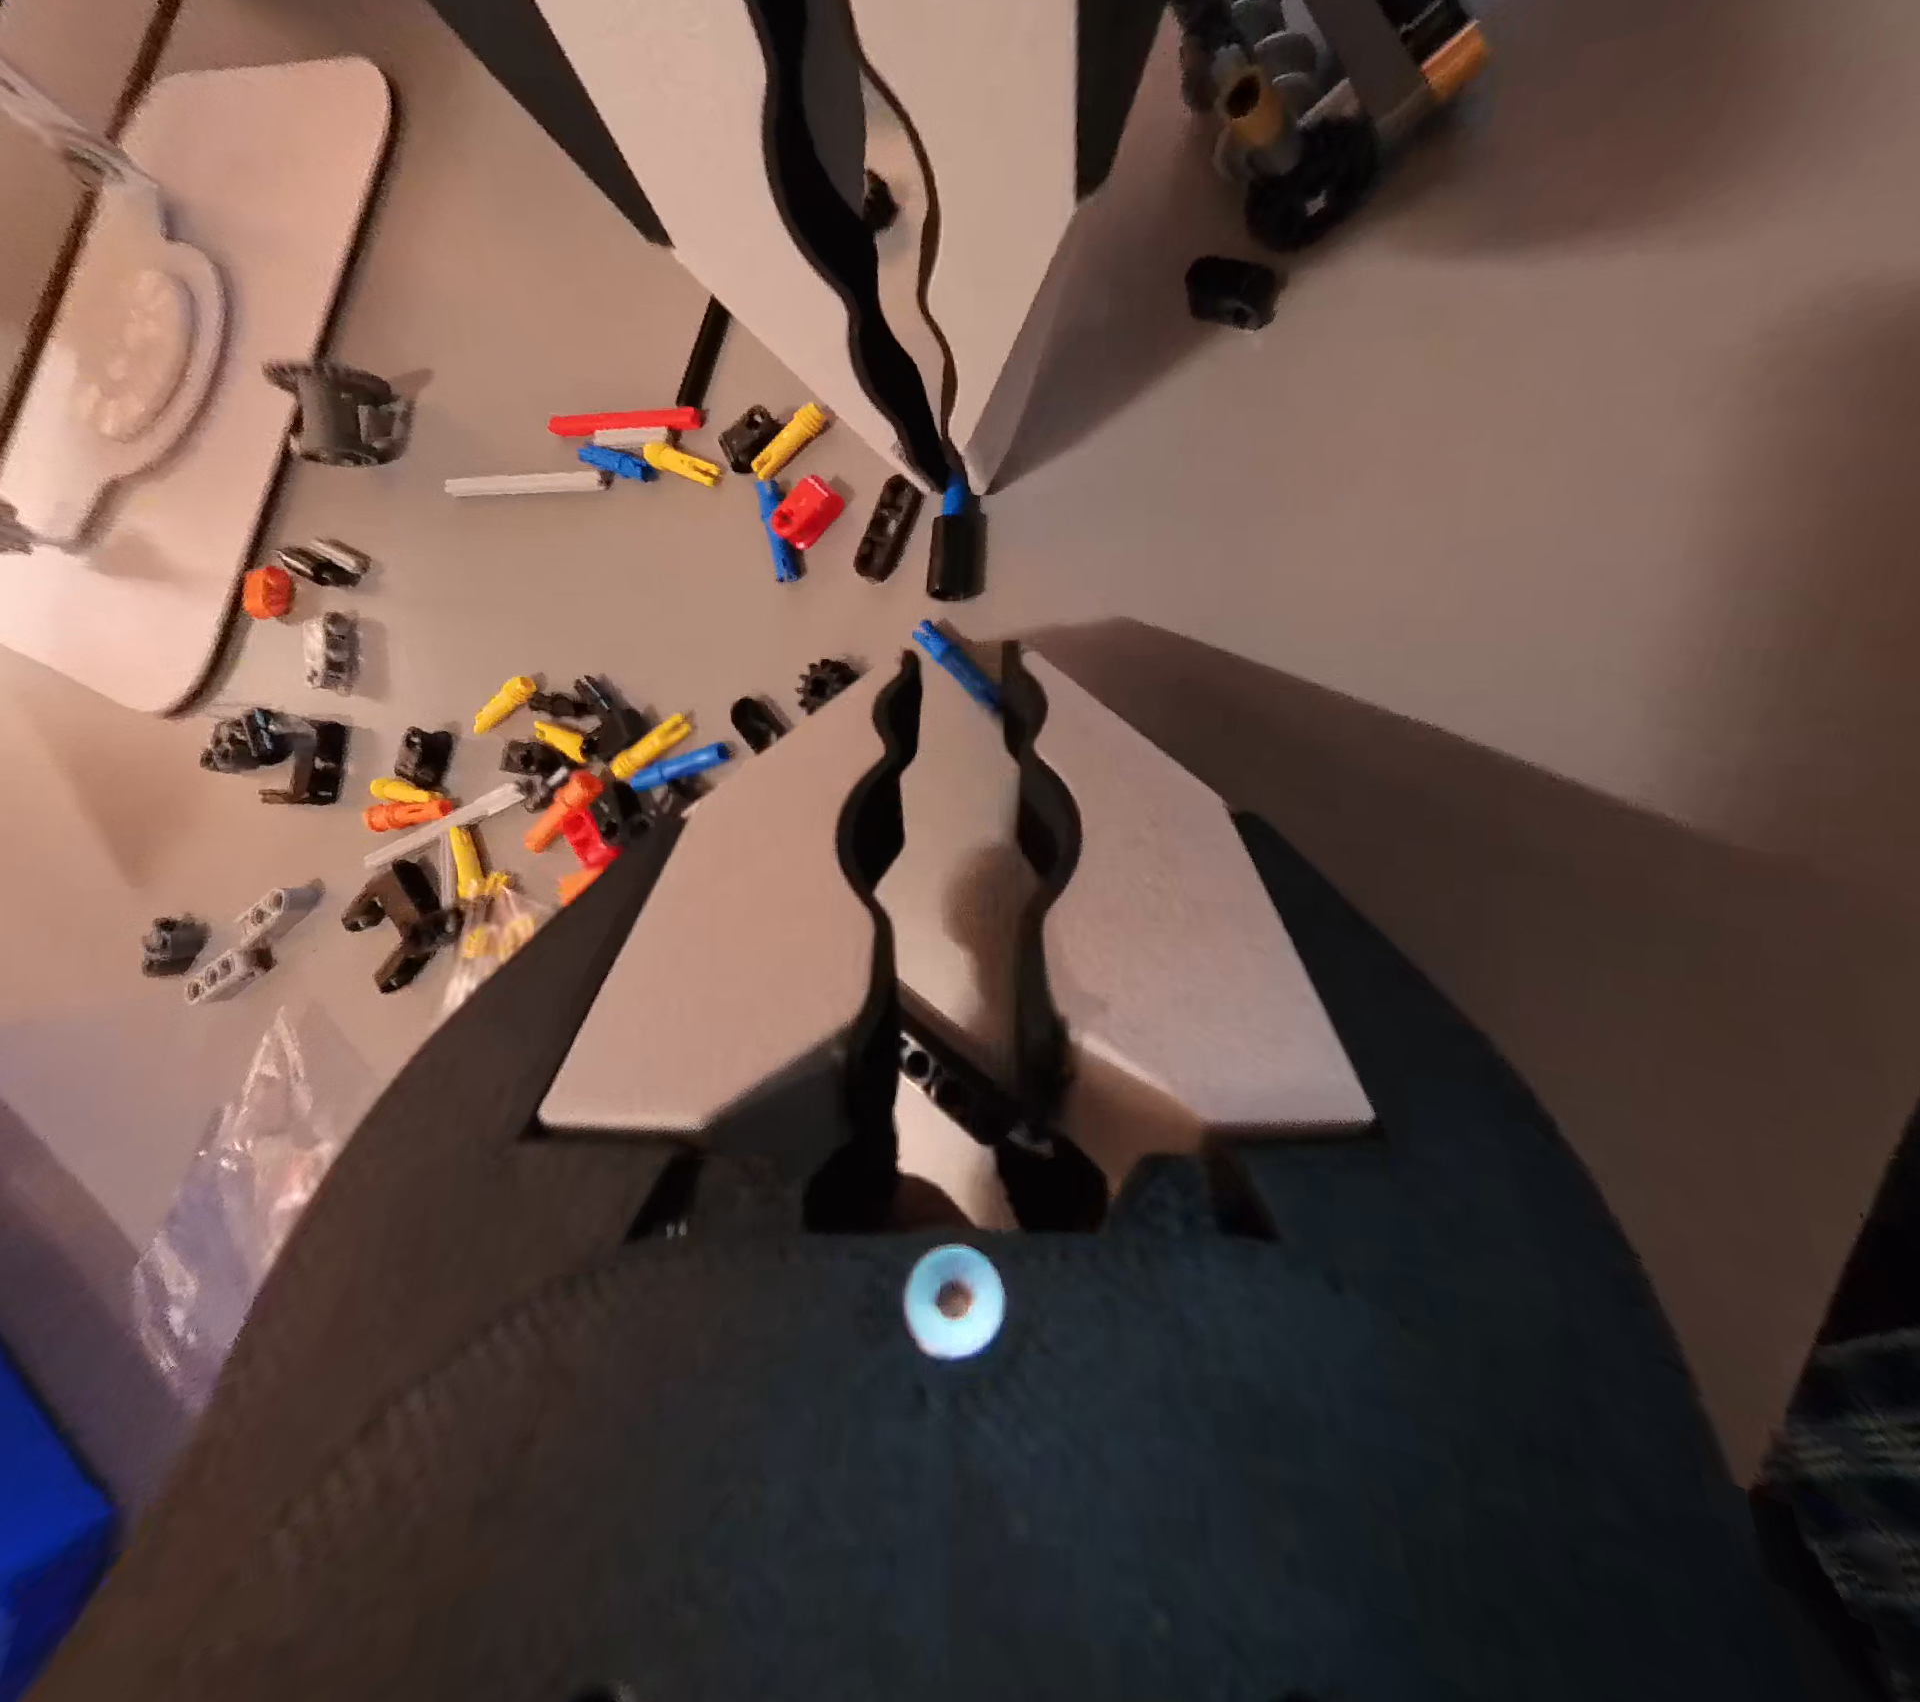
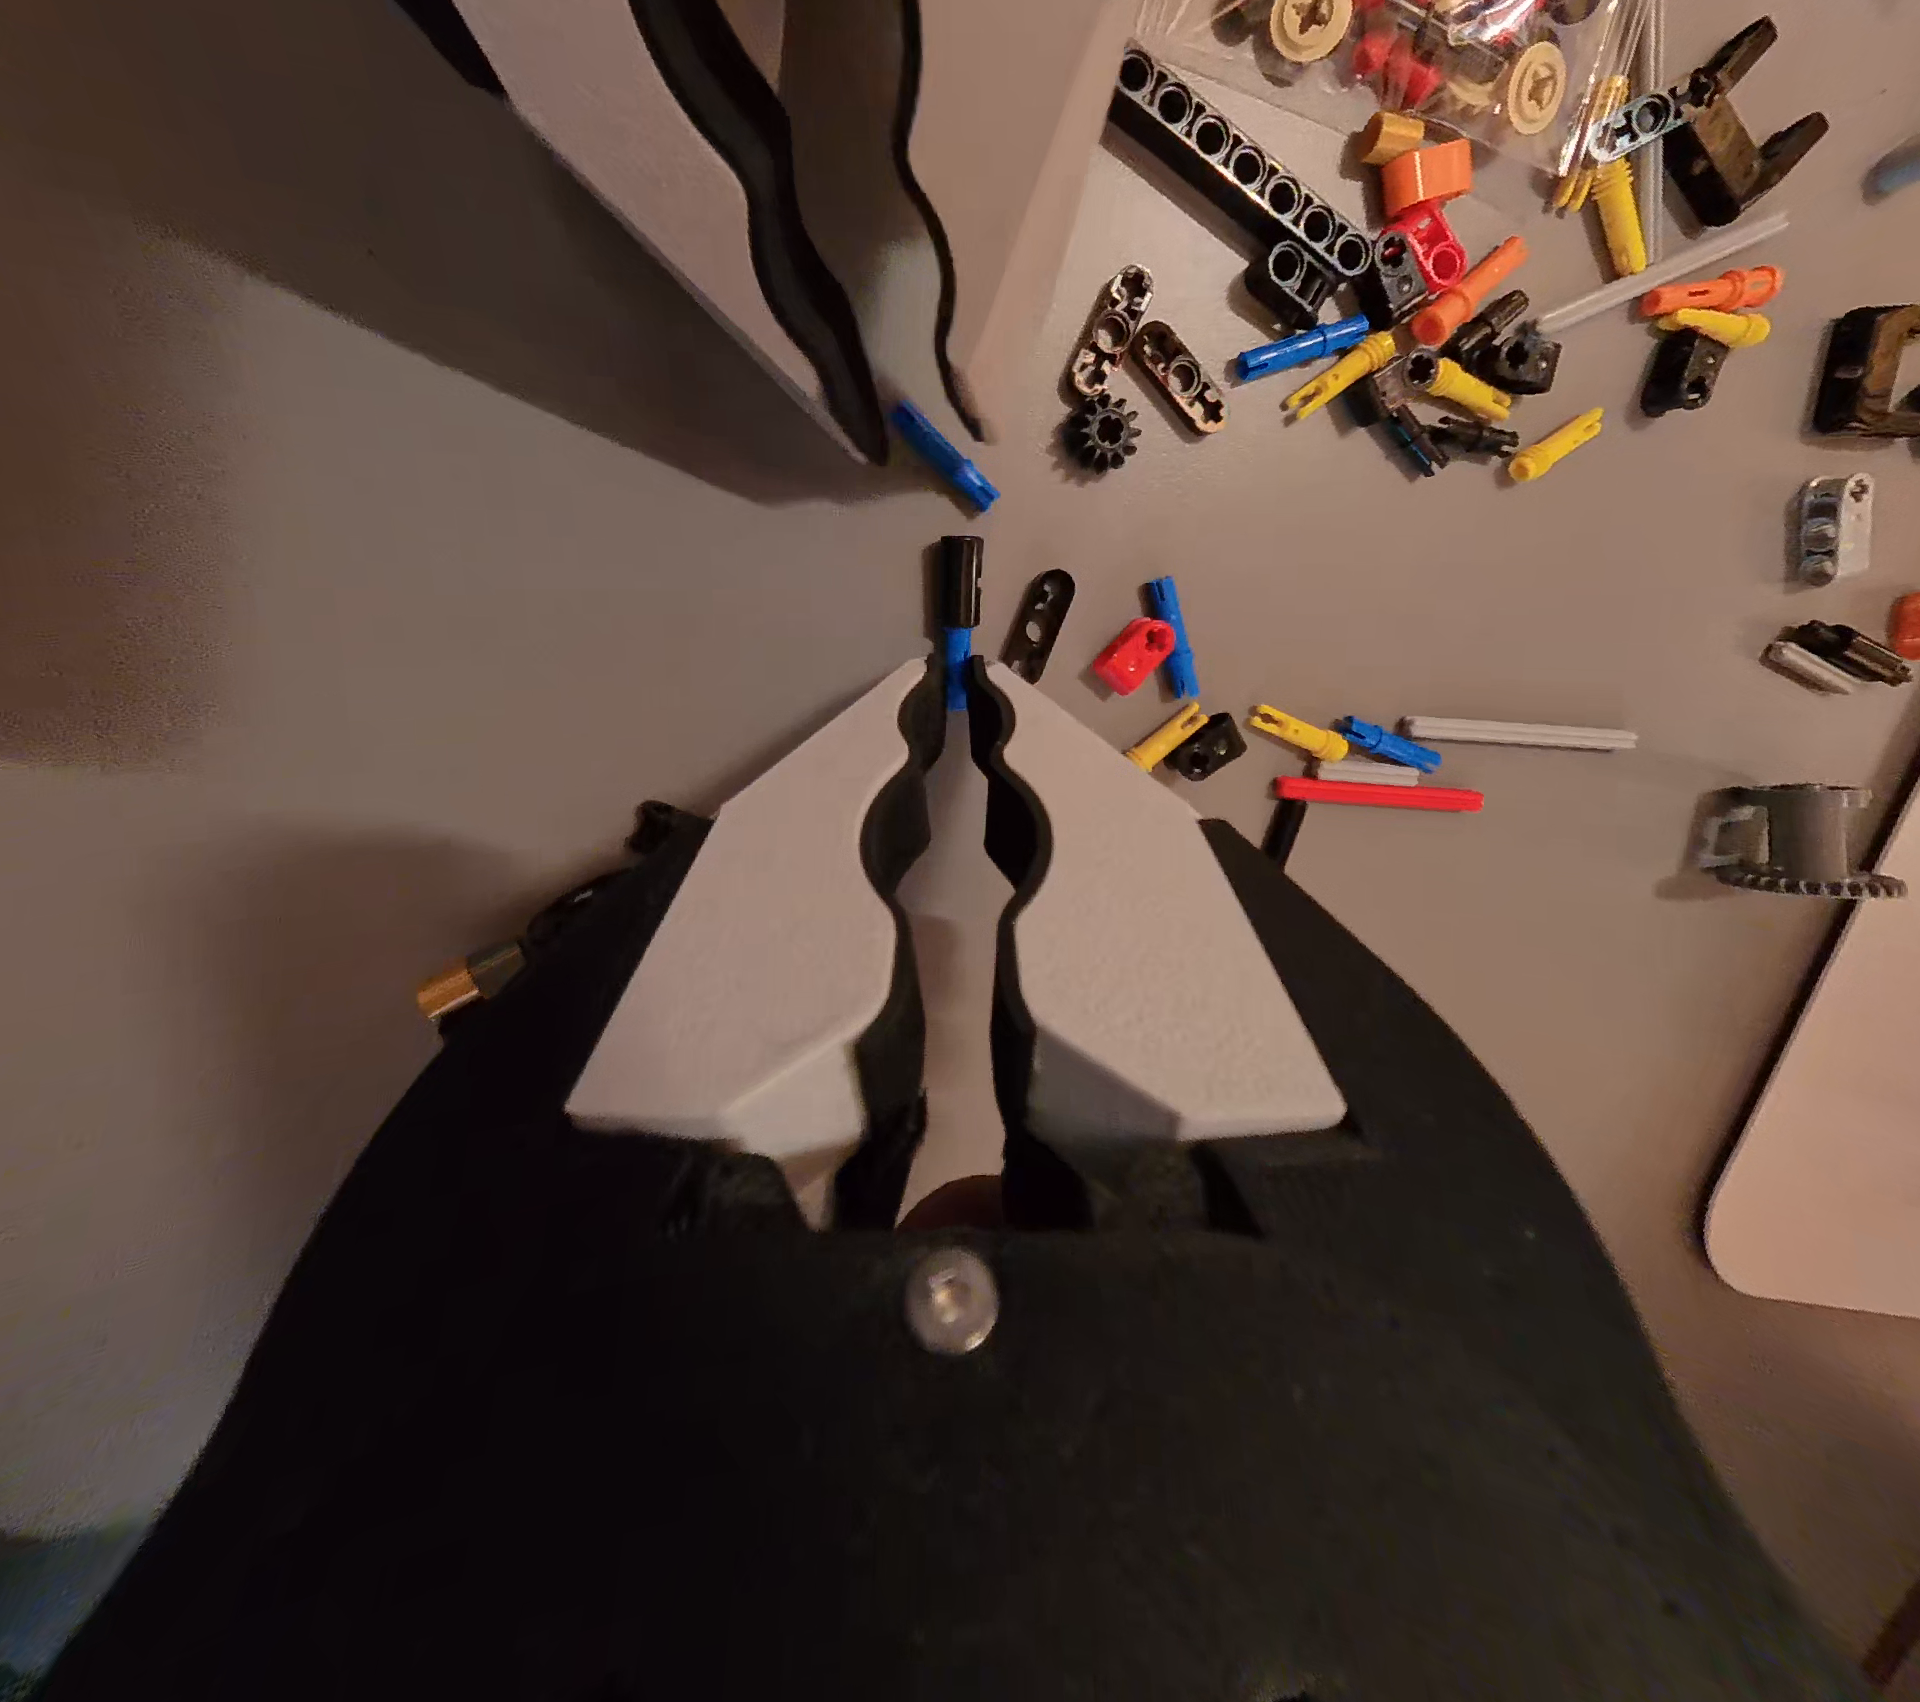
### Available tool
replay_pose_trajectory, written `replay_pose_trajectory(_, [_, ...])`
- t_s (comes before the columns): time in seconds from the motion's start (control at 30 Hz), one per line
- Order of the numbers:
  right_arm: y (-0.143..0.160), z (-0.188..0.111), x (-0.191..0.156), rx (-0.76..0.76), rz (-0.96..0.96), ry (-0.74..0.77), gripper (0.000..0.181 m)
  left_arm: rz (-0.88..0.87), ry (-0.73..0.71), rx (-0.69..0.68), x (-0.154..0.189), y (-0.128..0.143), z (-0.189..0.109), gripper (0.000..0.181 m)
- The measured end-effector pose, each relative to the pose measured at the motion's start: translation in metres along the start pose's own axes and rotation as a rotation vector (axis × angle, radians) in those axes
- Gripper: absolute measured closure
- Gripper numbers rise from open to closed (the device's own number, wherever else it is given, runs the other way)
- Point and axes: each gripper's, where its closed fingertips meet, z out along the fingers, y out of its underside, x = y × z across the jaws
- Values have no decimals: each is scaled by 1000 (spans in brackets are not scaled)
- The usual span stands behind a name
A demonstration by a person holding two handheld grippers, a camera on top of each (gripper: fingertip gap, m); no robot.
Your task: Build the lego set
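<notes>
Your right gripper (image 2: 958, 684) pinches the blue end of a short blue plastic pin (image 2: 957, 660) capped with a black tube-shaped connector (image 2: 960, 580), the black end sticking out past the tips. Your left gripper (image 1: 961, 665) faces it tip to tip above the grey table (image 1: 1455, 613), fingers closed on a longer blue ridged pin (image 1: 956, 660), whose free end angles toward the black connector, just apart from it.

The two grippers met tip to tip, only a narrow gap between the blue pin (image 2: 945, 468) and the black sleeve (image 2: 960, 580). Loose pieces (image 2: 1455, 364) crowded one side of that gap; the table (image 2: 364, 613) on the other side lay bare and open.
</notes>
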Motion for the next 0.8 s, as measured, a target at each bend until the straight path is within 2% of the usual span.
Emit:
replay_pose_trajectory(0.13, [0,0,0,5,1,2,180,-75,9,-52,0,3,5,169])
replay_pose_trajectory(0.27, [-1,0,0,14,8,-1,180,-131,20,-59,2,3,8,179])
replay_pose_trajectory(0.8, [-1,1,1,31,1,-8,180,-30,-9,2,-3,2,6,180])
